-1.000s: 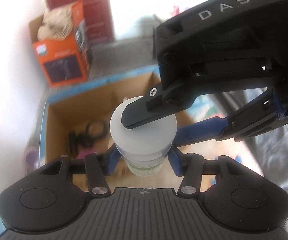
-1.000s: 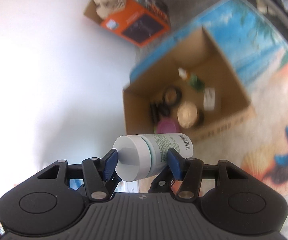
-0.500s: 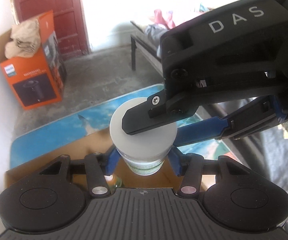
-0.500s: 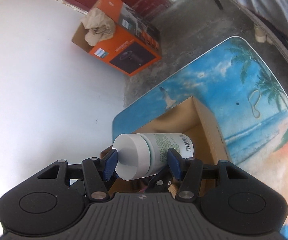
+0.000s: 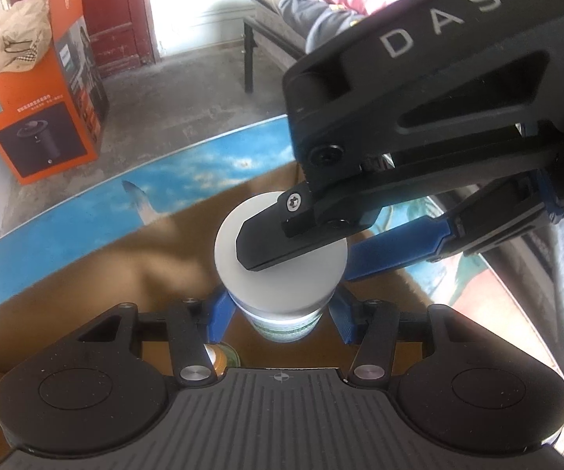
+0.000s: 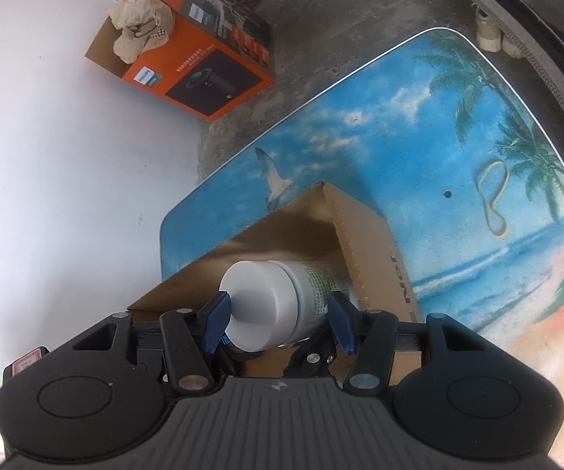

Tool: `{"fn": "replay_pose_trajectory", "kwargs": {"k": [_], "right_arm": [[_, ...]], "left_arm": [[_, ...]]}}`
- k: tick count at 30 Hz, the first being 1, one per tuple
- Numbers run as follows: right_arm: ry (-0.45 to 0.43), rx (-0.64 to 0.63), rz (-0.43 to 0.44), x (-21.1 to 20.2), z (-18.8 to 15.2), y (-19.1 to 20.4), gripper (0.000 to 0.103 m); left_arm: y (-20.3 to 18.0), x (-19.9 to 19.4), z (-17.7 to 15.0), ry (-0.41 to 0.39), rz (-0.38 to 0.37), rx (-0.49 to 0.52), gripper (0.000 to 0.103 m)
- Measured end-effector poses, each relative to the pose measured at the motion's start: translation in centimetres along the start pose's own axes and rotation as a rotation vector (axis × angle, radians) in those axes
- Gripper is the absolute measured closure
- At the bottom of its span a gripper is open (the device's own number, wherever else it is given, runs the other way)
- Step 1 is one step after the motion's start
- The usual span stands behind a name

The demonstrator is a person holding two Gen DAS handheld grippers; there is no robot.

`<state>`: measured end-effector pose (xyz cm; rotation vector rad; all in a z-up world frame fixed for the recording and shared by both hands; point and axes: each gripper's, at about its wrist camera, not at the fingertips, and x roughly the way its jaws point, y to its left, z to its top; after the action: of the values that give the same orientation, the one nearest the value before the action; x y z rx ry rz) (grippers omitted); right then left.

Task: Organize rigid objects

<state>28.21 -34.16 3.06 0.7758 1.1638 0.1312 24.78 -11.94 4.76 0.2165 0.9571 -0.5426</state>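
Note:
A white bottle (image 5: 282, 274) with a white cap and a green-printed label is held by both grippers at once. My left gripper (image 5: 282, 313) is shut on its body just below the cap. My right gripper (image 6: 278, 309) is shut on it too, one finger across the cap and one under the base, and shows from the side in the left wrist view (image 5: 301, 250). The bottle (image 6: 278, 305) is low inside an open cardboard box (image 6: 364, 243), near its far corner. A small bottle with a gold cap (image 5: 223, 356) lies in the box below my left gripper.
The box stands on a table with a blue beach-print cover (image 6: 419, 129). A rubber band (image 6: 493, 199) lies on the cover to the right. An orange carton (image 5: 46, 117) with a cloth on top stands on the concrete floor by the white wall.
Both grippers with the bottle have come down into the box and tilted up; the box's contents, in view a second ago, are now mostly hidden below.

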Motion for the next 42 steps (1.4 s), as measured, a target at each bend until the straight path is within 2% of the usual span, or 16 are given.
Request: {"fn": "replay_pose_trajectory", "kwargs": {"k": [4, 8, 13, 20, 22, 25, 30, 32, 35, 38, 42], "right_arm": [[-0.004, 0.001, -0.004, -0.1, -0.1, -0.2, 0.046], [-0.014, -0.013, -0.008, -0.3, -0.4, -0.1, 0.045], [-0.057, -0.036, 0.007, -1.8, -0.8, 0.4, 0.044], [-0.132, -0.062, 0.029, -5.3, -1.6, 0.9, 0.043], [-0.164, -0.074, 0.036, -6.8, -2.3, 1.1, 0.041], [-0.222, -0.099, 0.028, -9.6, -3.9, 1.4, 0.031], [-0.352, -0.174, -0.061, -14.8, -7.5, 2.2, 0.000], [-0.405, -0.212, -0.101, -16.7, -9.2, 2.4, 0.000], [-0.481, -0.267, -0.168, -19.1, -11.7, 2.9, 0.000], [-0.576, -0.354, -0.249, -21.2, -14.0, 4.2, 0.000], [-0.762, -0.504, -0.388, -22.8, -16.9, 6.6, 0.000]], "left_arm": [[-0.3, 0.5, -0.4, 0.000, 0.004, 0.026, 0.047], [-0.3, 1.2, -0.1, -0.003, 0.019, 0.046, 0.035], [-0.4, -0.2, -0.4, -0.036, 0.028, 0.028, 0.027], [-0.6, -2.4, -0.7, -0.080, 0.069, 0.013, 0.024], [-0.9, -3.5, -0.9, -0.104, 0.085, 0.013, 0.022], [-1.2, -5.6, -1.2, -0.138, 0.111, 0.004, 0.019], [-1.6, -10.7, -1.9, -0.196, 0.163, -0.043, 0.005], [-1.5, -13.2, -2.7, -0.228, 0.179, -0.089, 0.000], [-1.1, -15.9, -4.1, -0.241, 0.181, -0.162, 0.000], [-0.7, -17.3, -5.2, -0.184, 0.223, -0.252, 0.000], [-0.1, -18.4, -6.4, -0.108, 0.337, -0.356, 0.000]]}}
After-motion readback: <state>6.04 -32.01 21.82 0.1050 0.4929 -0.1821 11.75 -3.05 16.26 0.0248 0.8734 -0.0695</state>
